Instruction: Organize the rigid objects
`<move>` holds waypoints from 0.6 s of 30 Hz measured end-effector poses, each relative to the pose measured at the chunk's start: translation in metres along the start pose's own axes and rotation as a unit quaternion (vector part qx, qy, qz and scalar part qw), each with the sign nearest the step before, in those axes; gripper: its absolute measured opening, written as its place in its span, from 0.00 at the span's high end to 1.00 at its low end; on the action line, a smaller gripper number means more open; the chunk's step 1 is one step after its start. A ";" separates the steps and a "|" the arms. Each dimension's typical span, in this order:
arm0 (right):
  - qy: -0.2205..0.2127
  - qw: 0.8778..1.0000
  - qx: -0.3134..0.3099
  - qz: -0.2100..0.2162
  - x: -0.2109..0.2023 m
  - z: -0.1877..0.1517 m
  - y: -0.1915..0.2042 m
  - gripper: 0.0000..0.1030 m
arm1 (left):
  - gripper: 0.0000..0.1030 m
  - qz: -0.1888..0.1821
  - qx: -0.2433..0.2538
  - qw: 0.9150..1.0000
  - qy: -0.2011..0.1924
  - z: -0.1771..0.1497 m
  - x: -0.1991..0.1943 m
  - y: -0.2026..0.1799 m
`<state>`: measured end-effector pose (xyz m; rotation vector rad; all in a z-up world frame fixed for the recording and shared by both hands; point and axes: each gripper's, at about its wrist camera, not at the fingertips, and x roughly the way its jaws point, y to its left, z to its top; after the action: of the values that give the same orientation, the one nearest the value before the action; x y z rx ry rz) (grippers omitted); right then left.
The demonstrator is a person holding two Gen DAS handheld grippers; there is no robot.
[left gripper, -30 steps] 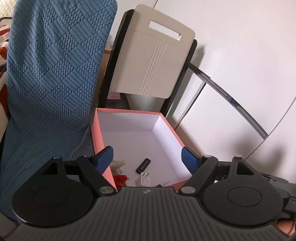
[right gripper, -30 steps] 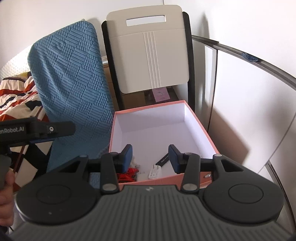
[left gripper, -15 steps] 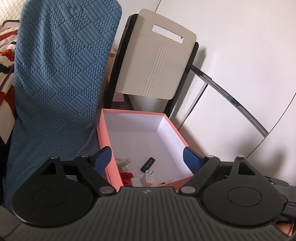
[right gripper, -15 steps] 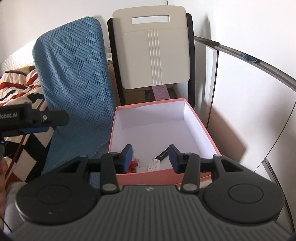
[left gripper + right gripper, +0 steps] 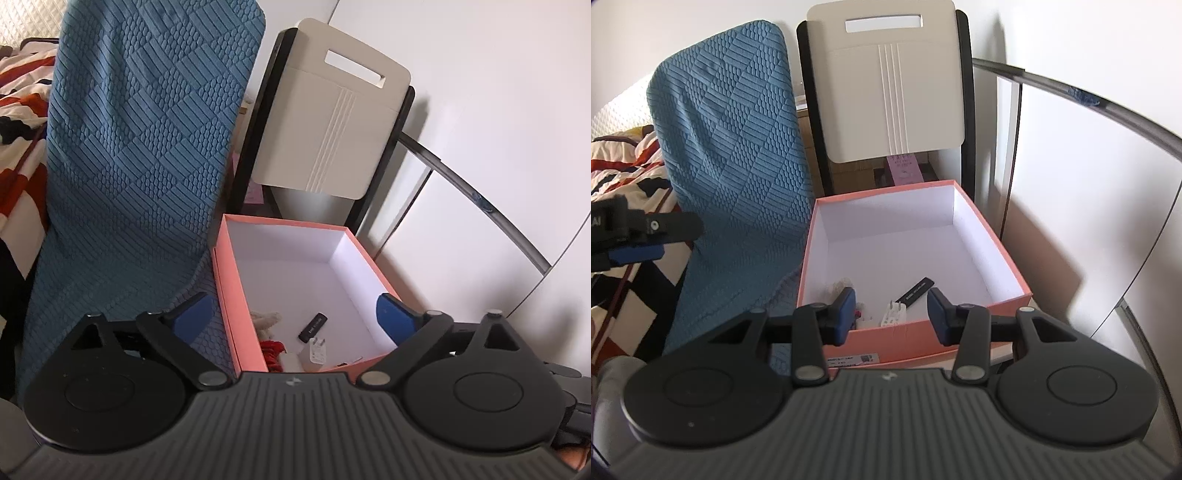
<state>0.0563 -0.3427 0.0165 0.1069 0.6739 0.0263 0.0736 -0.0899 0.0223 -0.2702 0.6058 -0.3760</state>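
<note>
Widening our left gripper [image 5: 293, 314] with nothing between its jaws, we hover both, the right gripper [image 5: 891, 308] half-parted and seemingly empty, near the pink box [image 5: 373, 258] front edge, ready for another pick.

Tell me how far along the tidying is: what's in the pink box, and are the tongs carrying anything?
Done: the pink box holds a black stick, a white plug adapter, something red and a pale bundle. In hand: nothing; the left tongs are opening with nothing between them, and the right tongs stand apart, empty. Left: no loose items show outside the box.
</note>
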 end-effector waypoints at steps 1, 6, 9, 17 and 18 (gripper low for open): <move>0.004 1.000 0.001 0.002 0.001 0.000 0.000 0.44 | 0.01 0.001 0.001 1.000 -0.001 -0.001 0.000 0.000; -0.003 1.000 0.011 -0.004 0.002 -0.003 -0.004 0.00 | 0.00 0.022 0.016 1.000 0.002 -0.003 0.003 -0.001; 0.001 1.000 0.014 -0.010 0.003 -0.004 -0.005 0.00 | 0.00 0.022 0.015 1.000 0.004 -0.004 0.003 -0.001; -0.009 1.000 0.010 -0.022 0.001 -0.006 -0.004 0.00 | 0.00 0.056 0.019 0.998 0.002 -0.013 0.004 -0.004; -0.009 1.000 0.010 -0.023 0.001 -0.006 -0.004 0.00 | 0.00 0.057 0.022 0.998 0.005 -0.013 0.005 -0.004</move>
<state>0.0534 -0.3459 0.0109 0.1114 0.6581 -0.0250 0.0683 -0.0974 0.0108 -0.1901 0.6195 -0.2804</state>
